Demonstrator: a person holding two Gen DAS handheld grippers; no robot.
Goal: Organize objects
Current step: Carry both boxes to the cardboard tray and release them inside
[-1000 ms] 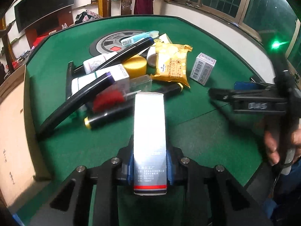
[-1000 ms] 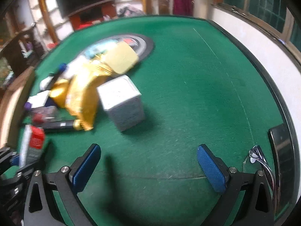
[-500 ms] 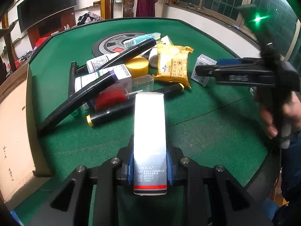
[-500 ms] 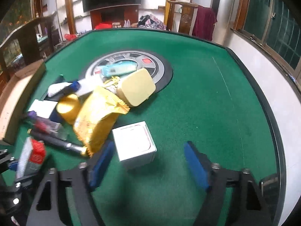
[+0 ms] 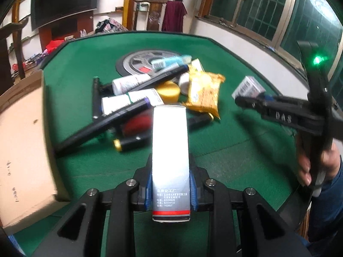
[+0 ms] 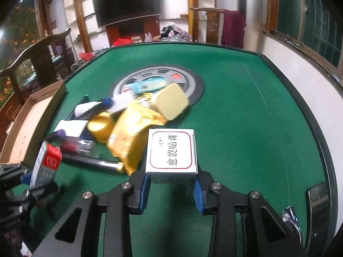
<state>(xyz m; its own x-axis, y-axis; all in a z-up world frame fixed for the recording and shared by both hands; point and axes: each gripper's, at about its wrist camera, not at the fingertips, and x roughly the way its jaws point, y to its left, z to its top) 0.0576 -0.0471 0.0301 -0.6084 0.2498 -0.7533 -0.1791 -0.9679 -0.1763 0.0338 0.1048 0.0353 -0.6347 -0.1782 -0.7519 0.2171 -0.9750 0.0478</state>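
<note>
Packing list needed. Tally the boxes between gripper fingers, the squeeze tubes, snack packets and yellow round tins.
Boxes between fingers: 2 (grey carton, white box)
Squeeze tubes: 2 (white tube, blue tube)
Snack packets: 1
Yellow round tins: 1
Total: 6

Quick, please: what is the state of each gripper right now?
Left gripper: shut on the tall grey carton.
Right gripper: jaws closing, pads against the small white box.
</note>
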